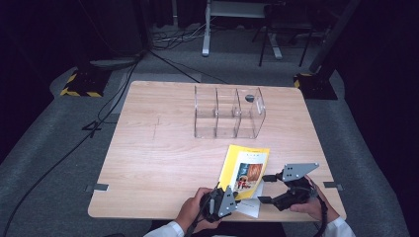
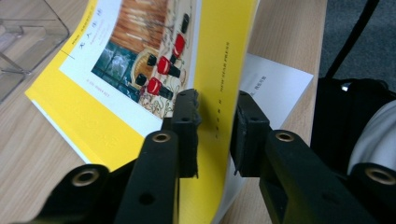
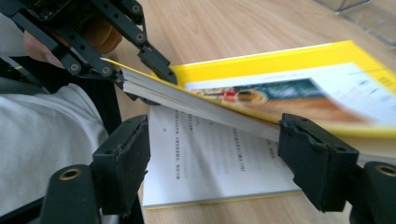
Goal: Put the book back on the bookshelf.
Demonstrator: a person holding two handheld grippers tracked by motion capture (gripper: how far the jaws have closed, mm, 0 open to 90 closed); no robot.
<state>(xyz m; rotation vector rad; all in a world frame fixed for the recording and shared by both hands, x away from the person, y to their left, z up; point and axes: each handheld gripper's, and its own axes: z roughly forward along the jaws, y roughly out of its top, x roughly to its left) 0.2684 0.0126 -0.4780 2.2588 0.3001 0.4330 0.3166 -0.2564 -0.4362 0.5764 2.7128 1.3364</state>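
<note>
Black jaws of our left gripper (image 2: 212, 135) pinch the yellow book (image 2: 140, 70) by its spine edge, lifting the cover and most pages off the bottom pages. Our right gripper (image 3: 215, 158) has its jaws spread wide, with the raised pages just above them and nothing held. We see the book at the near edge of the table (image 1: 148, 148), close to the near right corner. We think it is light and bendy, so the pages may flop and slip. A hold near the spine seems best. A clear box (image 1: 228, 112) stands well apart, toward the far edge.
</note>
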